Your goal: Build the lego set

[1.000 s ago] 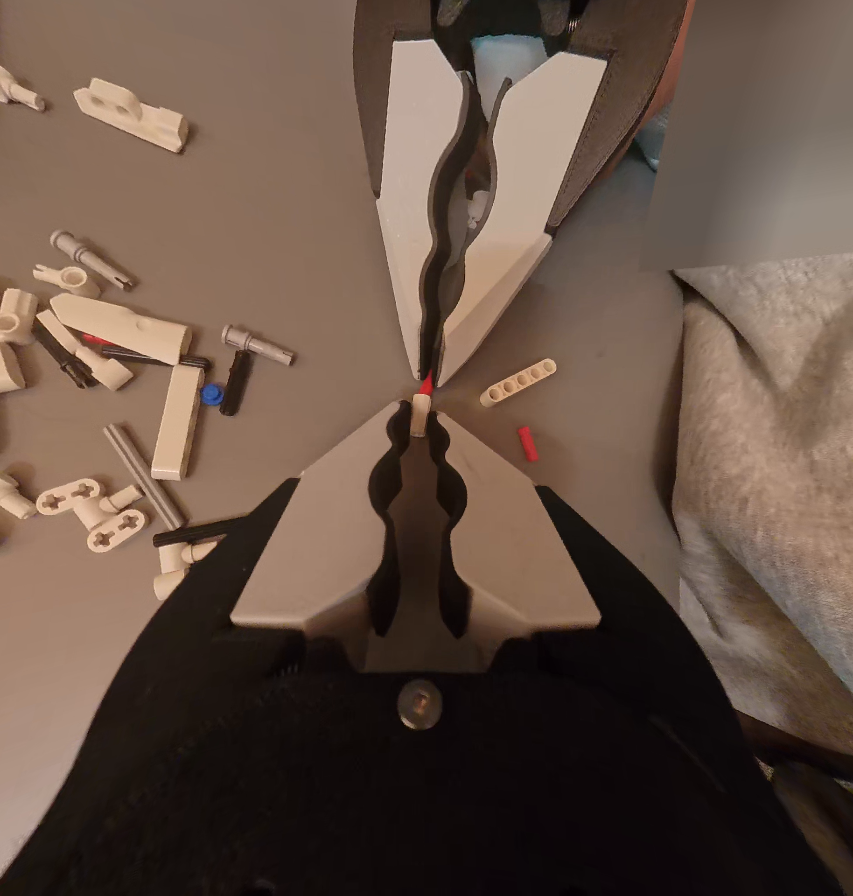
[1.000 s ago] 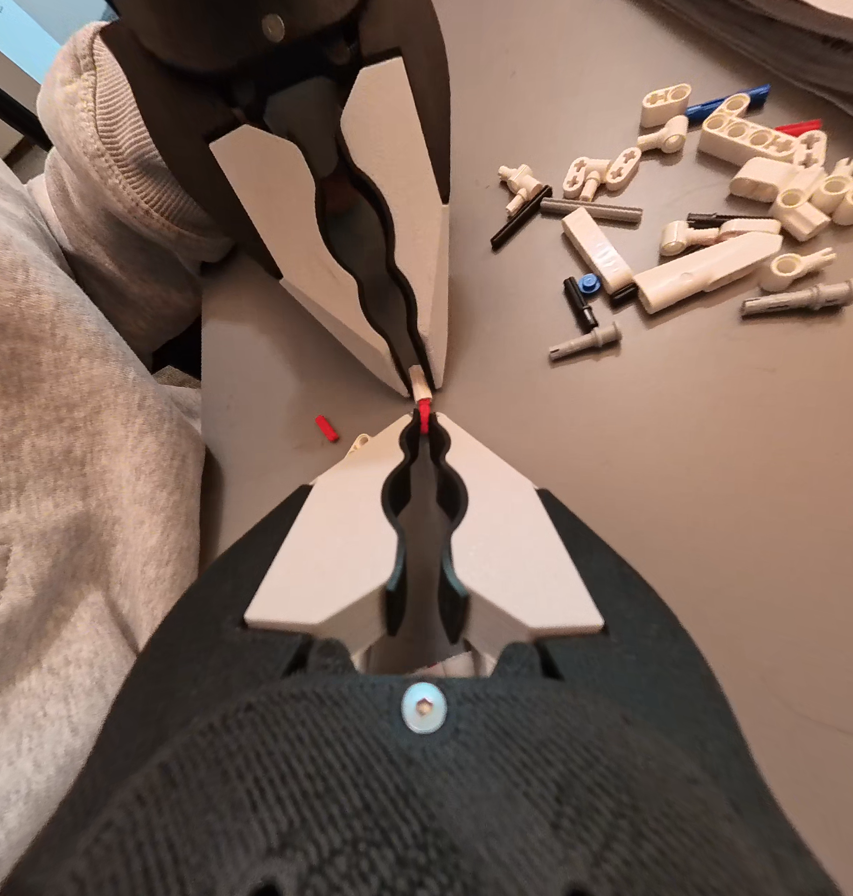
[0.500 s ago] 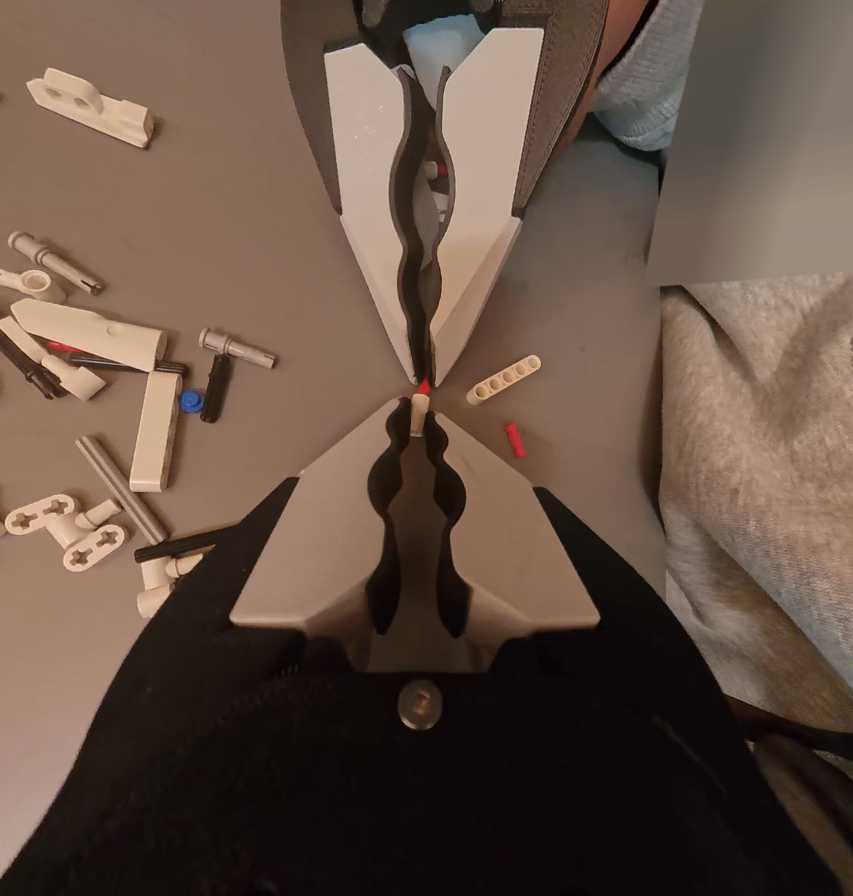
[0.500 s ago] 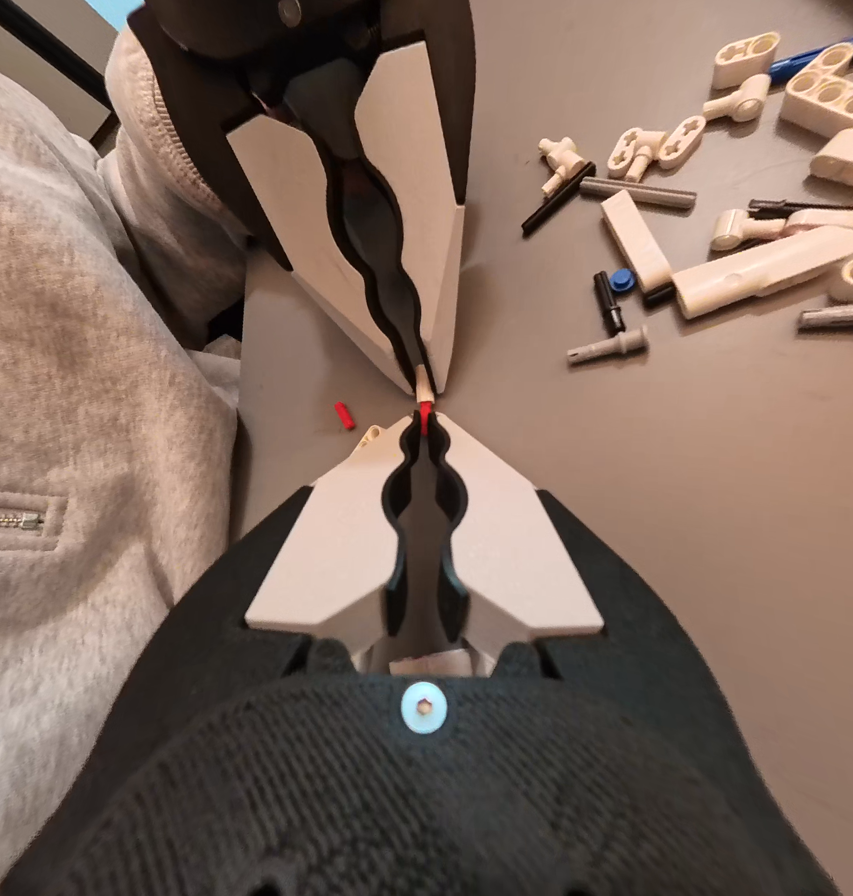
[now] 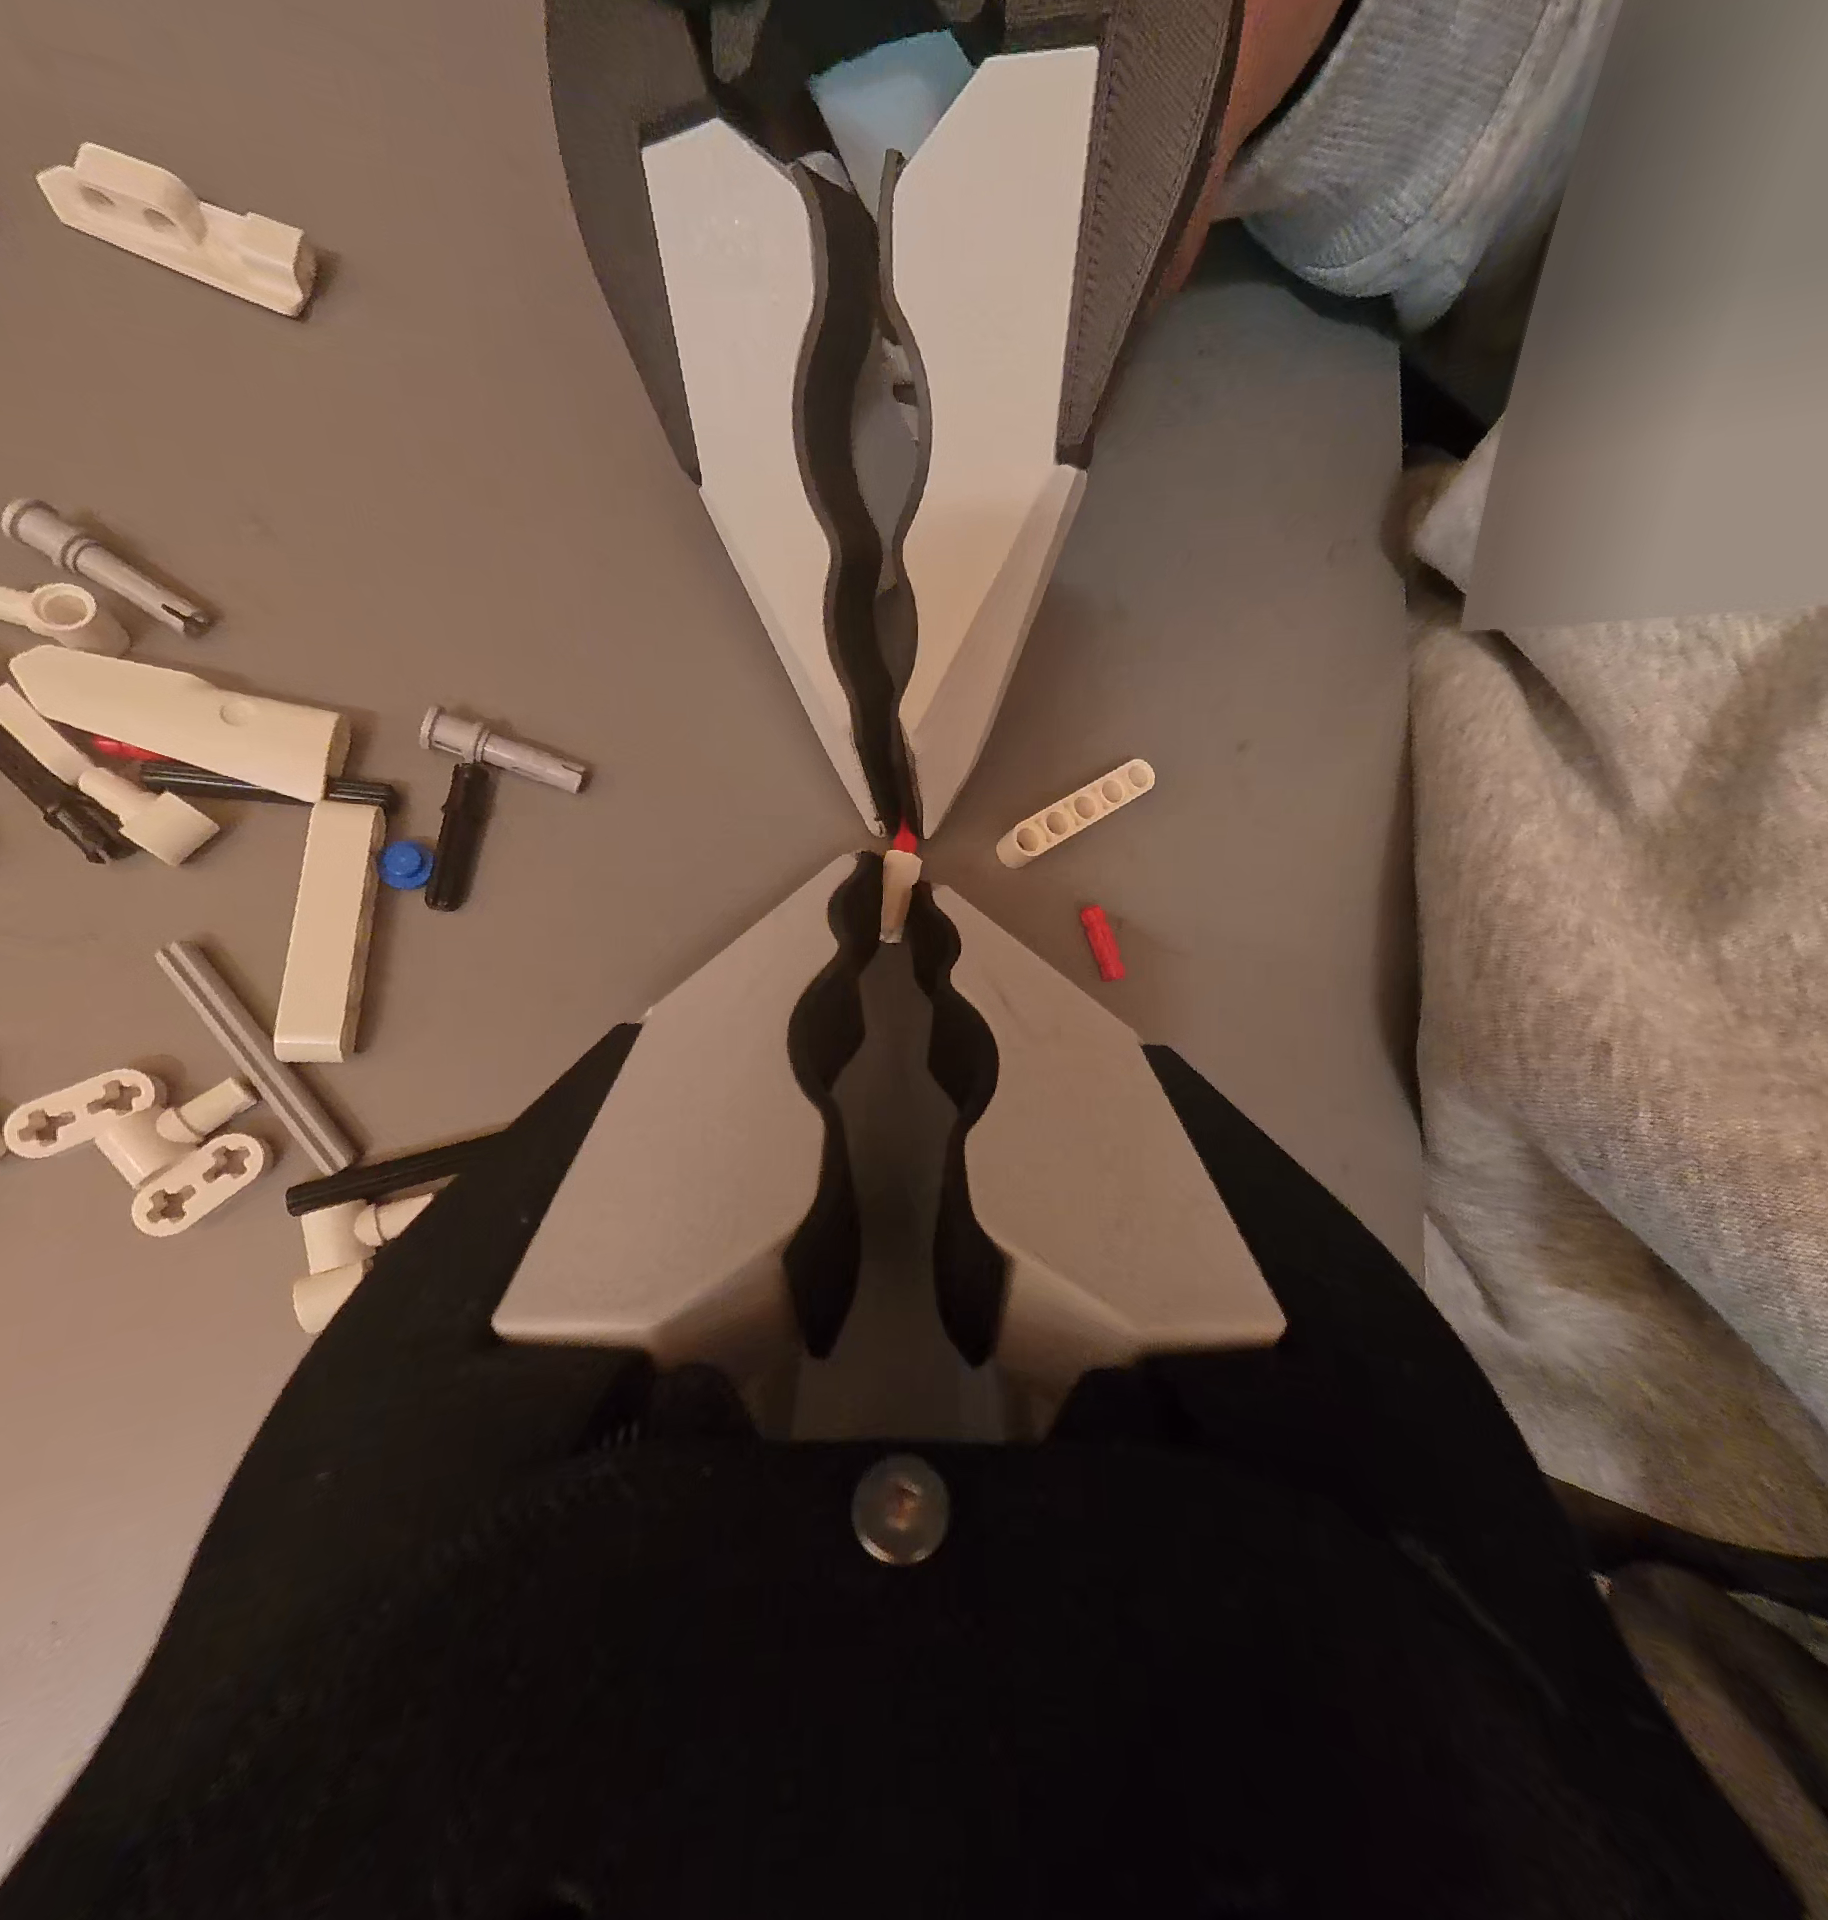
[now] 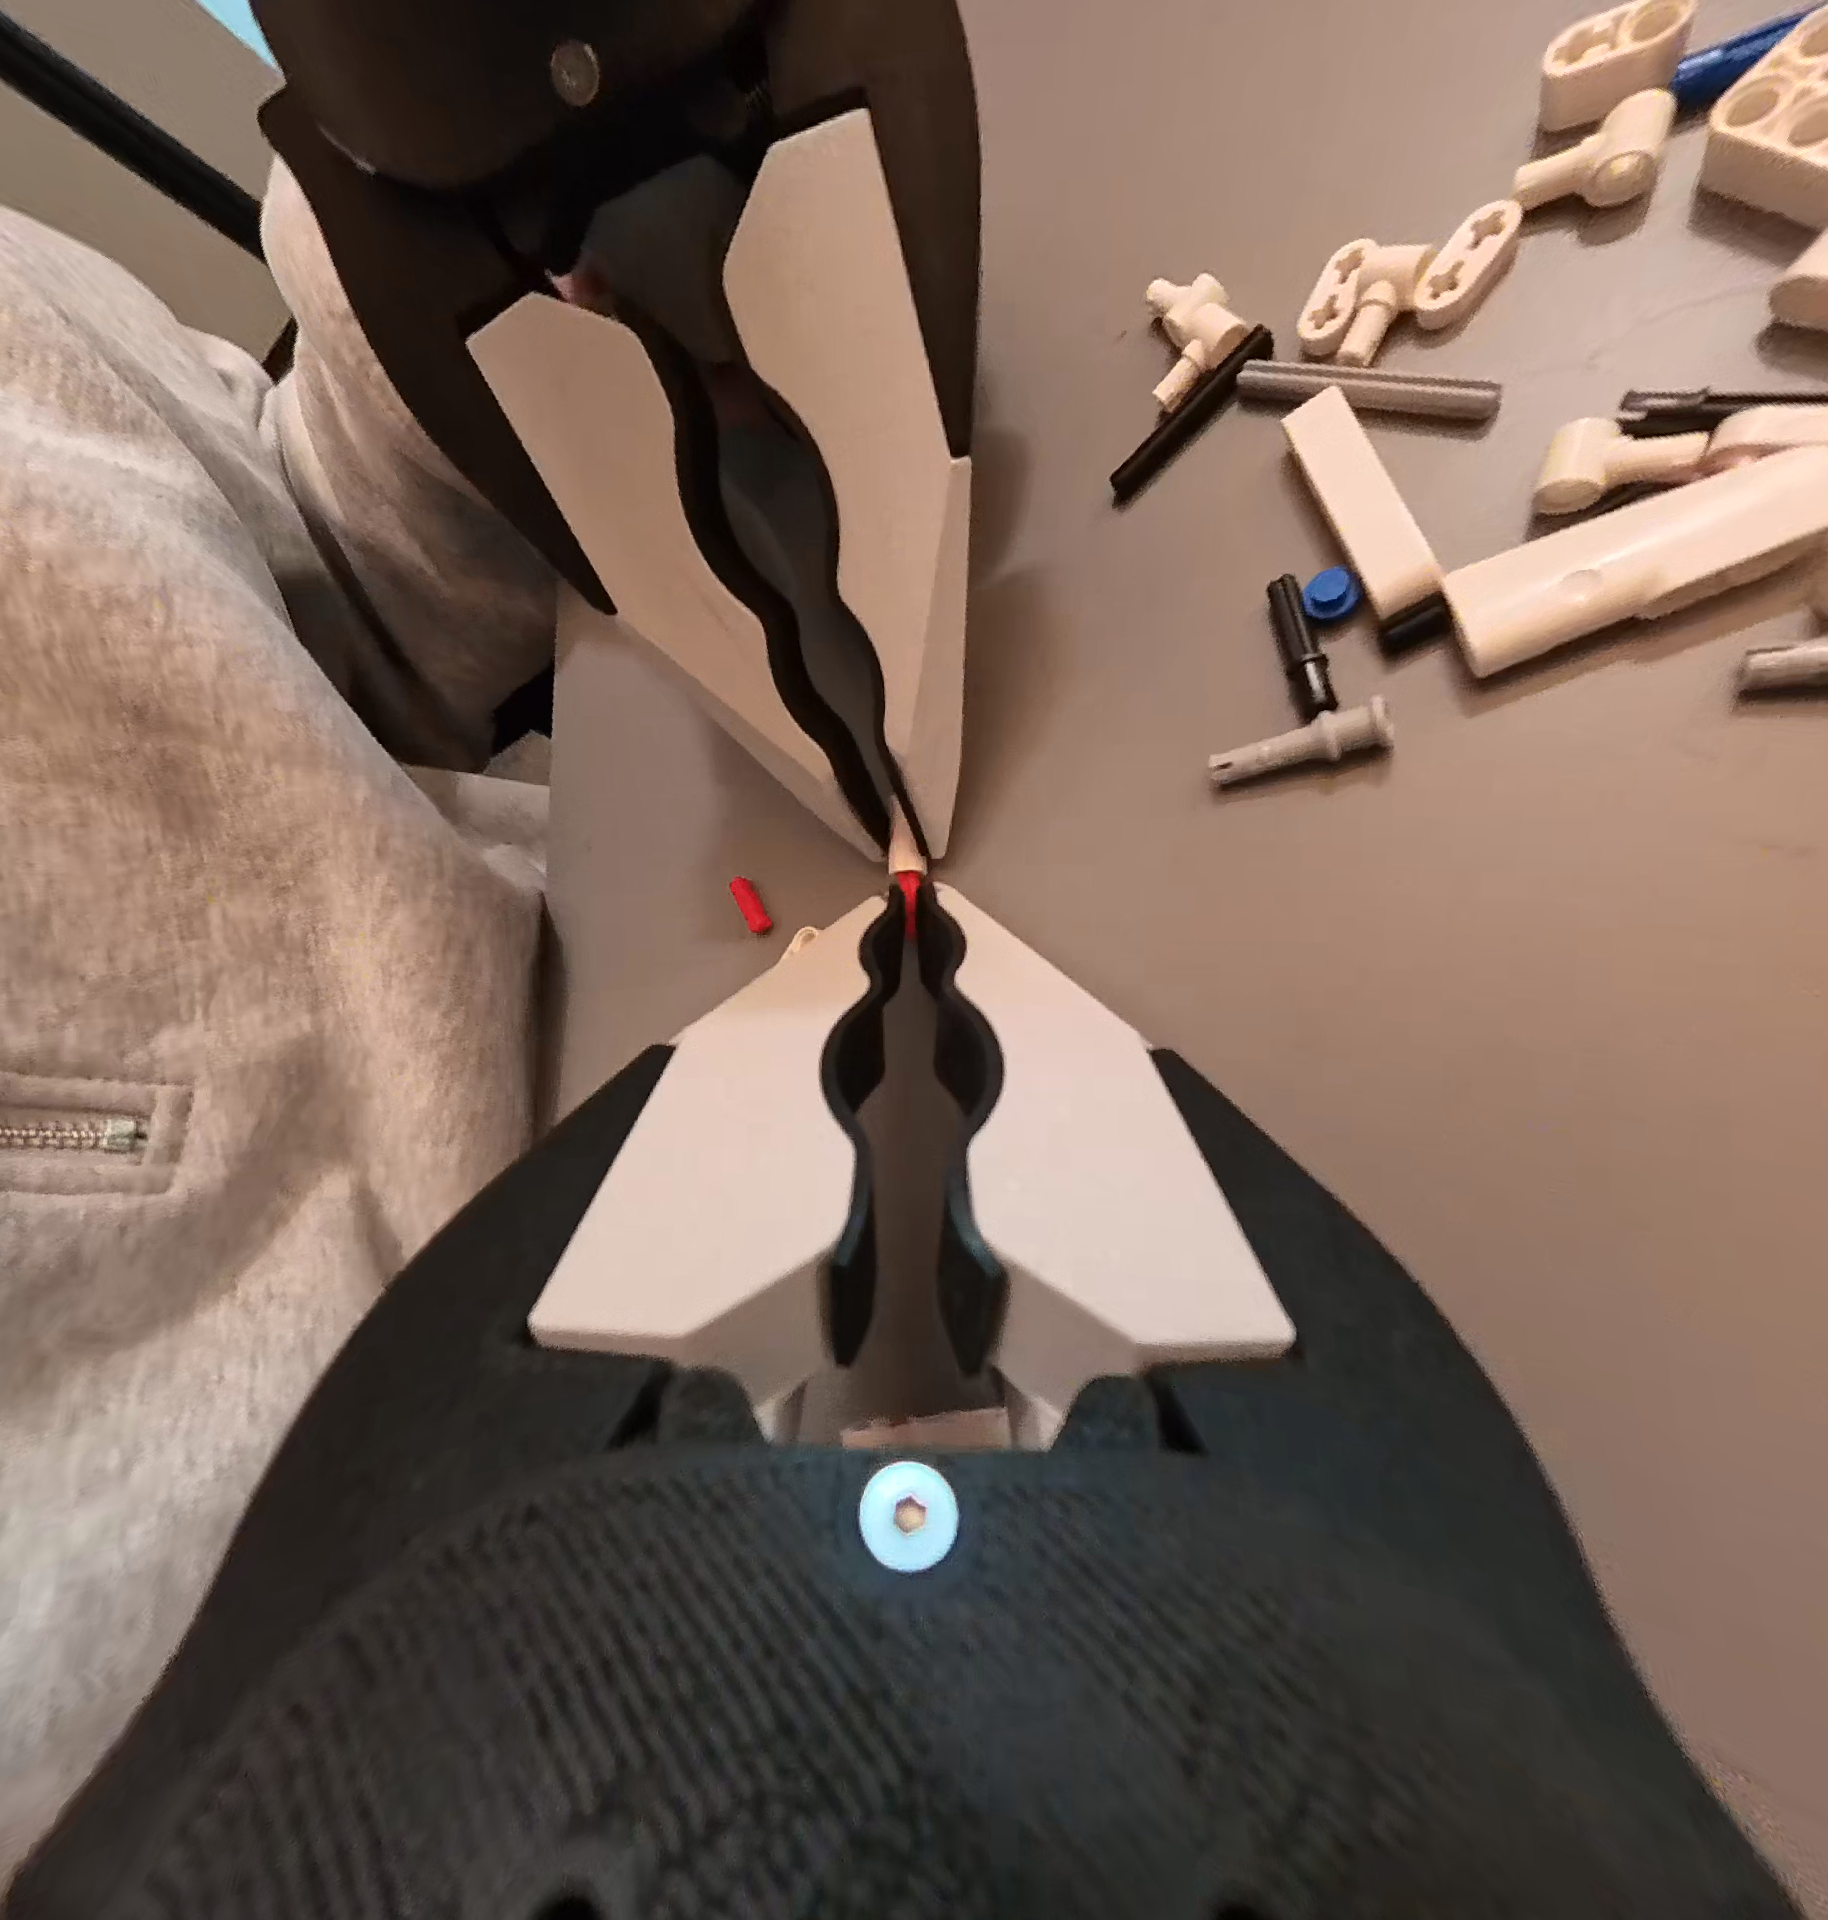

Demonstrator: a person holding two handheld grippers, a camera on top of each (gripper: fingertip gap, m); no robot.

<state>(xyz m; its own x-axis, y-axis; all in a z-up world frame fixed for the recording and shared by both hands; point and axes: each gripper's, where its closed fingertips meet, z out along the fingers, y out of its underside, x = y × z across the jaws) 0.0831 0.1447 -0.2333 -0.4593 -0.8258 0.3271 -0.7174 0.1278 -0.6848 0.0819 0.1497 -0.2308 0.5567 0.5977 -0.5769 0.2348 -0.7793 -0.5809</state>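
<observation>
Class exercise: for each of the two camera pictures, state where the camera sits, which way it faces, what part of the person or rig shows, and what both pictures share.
Left wrist view: sits on the left gripper, facing the right gripper over the grey table; a pale sleeve shows.
Right wrist view: sits on the right gripper, facing the left gripper; a sweater shows.
Shared: cream piece, red piece, loose red pin, blue stud.

Loose pieces [image 5: 214, 831] lie left of the facing tools; a beam [image 5: 1076, 828] lies right.
</observation>
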